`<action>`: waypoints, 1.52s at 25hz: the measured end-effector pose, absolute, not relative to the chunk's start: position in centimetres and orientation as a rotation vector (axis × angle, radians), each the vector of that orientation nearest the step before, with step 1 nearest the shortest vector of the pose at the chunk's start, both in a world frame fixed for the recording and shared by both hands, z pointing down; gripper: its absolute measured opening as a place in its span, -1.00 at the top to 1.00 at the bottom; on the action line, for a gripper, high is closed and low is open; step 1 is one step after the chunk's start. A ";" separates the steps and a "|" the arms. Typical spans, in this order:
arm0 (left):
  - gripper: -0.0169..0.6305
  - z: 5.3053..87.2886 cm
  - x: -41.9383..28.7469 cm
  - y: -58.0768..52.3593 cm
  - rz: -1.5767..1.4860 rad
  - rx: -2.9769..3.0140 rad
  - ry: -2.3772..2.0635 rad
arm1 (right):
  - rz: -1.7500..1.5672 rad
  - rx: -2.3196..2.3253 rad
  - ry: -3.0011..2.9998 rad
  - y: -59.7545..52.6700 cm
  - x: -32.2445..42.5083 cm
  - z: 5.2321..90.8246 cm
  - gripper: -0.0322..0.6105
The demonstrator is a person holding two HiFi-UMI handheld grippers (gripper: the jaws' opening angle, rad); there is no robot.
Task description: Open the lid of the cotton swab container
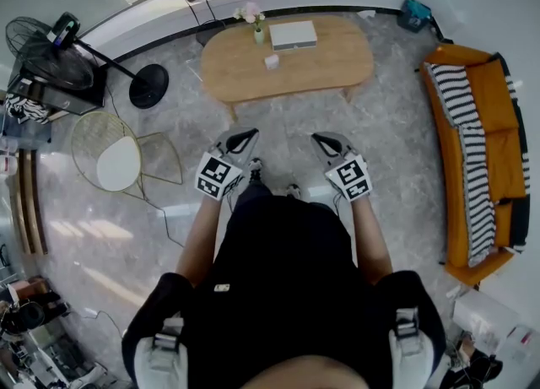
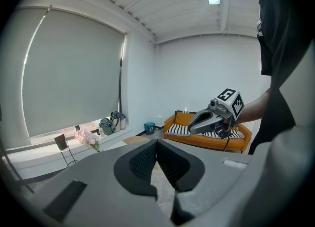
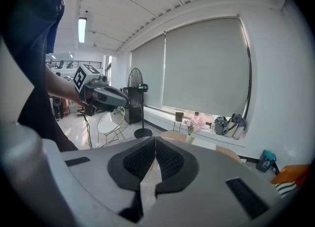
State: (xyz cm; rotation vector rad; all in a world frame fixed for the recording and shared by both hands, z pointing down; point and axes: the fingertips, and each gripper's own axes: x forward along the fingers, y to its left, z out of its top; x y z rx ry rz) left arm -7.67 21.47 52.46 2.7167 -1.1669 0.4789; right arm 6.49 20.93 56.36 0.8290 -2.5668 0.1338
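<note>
Matt wooden table [image 1: 321,62], glossy stone-look floor [image 1: 396,151] — cloth-covered sofa [image 1: 498,100].

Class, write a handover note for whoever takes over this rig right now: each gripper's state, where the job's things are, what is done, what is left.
Left gripper: shut, empty, held in front of the body.
Right gripper: shut, empty, beside it.
Things: a small white box, probably the swab container, sits on the wooden table ahead, near a flat grey box and a flower vase. It is too small to read its lid.
Done: nothing visible.
To do: approach the table, open the lid.
</note>
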 end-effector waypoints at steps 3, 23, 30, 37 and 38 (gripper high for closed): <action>0.95 52.7 -7.5 21.4 0.484 2.719 -1.163 | 0.118 0.829 -2.572 20.8 6.7 56.4 0.91; 0.95 52.5 -6.0 20.9 0.537 2.745 -1.138 | 0.153 0.864 -2.577 20.7 8.3 57.2 0.91; 0.95 53.0 -6.7 20.3 0.537 2.731 -1.126 | 0.179 0.847 -2.549 20.6 7.9 57.9 0.91; 0.95 53.7 -7.4 18.6 0.525 2.729 -1.082 | 0.178 0.849 -2.514 19.1 7.1 58.2 0.91; 0.95 53.8 -7.5 18.2 0.524 2.728 -1.077 | 0.191 0.854 -2.505 18.9 7.1 58.2 0.91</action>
